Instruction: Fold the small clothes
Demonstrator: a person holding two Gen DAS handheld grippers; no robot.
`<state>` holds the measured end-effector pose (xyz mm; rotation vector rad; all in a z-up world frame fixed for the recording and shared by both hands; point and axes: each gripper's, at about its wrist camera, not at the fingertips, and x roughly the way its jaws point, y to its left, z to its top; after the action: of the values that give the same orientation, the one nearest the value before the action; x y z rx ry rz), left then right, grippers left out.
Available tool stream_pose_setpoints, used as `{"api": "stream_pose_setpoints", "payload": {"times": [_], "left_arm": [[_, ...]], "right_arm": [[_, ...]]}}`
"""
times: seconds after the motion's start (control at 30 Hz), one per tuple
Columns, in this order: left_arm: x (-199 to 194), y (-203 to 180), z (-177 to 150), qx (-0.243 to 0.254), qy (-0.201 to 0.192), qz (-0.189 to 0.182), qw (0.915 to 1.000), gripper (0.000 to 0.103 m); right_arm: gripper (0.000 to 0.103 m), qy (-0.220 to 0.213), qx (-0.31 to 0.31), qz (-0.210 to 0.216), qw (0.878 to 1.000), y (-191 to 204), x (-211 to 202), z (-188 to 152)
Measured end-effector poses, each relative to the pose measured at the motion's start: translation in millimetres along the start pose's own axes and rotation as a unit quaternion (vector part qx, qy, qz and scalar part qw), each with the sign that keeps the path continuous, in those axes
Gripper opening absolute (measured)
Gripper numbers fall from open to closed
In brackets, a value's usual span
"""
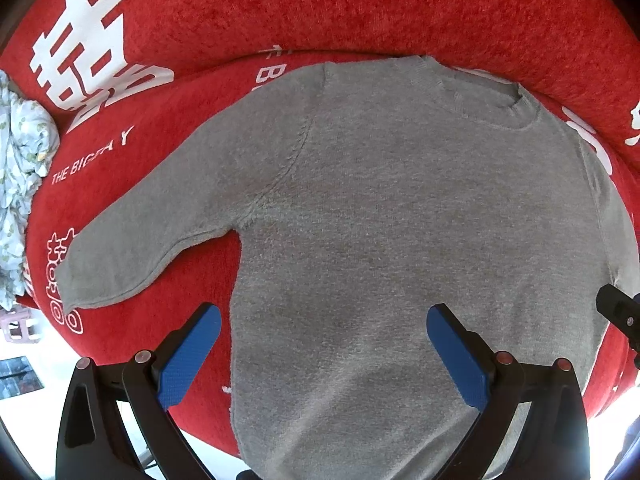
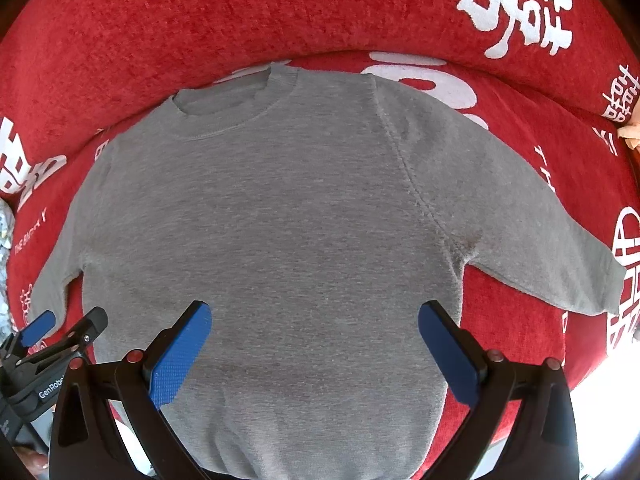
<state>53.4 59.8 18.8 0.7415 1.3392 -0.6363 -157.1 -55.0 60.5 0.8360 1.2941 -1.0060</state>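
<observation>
Our left gripper [image 1: 323, 354] and right gripper [image 2: 315, 354] hover wide open above a flat grey sweater [image 1: 380, 220]; folding seems unstarted, so next we likely grasp a sleeve [image 1: 132, 248].

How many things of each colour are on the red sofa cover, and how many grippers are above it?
Grey sweater: 1
Pale floral cloth bundle, at the sofa cover's edge: 1
Grippers, both open: left gripper, right gripper: 2
Total: 4

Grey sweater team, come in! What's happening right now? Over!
Left hand-held gripper open, right hand-held gripper open, both empty above the hem. Grey sweater flat on red sofa cover, sleeves out, unfolded. Crumpled floral cloth off left, clear.
</observation>
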Motion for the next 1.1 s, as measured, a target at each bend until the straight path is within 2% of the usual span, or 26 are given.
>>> {"api": "stream_pose_setpoints", "payload": {"times": [1.1], "left_arm": [[4, 19, -4, -0.008, 0.001, -0.02, 0.9998, 0.103]], "right_arm": [[0.103, -0.01, -0.009, -0.009, 1.0, 16, -5, -4]]}}
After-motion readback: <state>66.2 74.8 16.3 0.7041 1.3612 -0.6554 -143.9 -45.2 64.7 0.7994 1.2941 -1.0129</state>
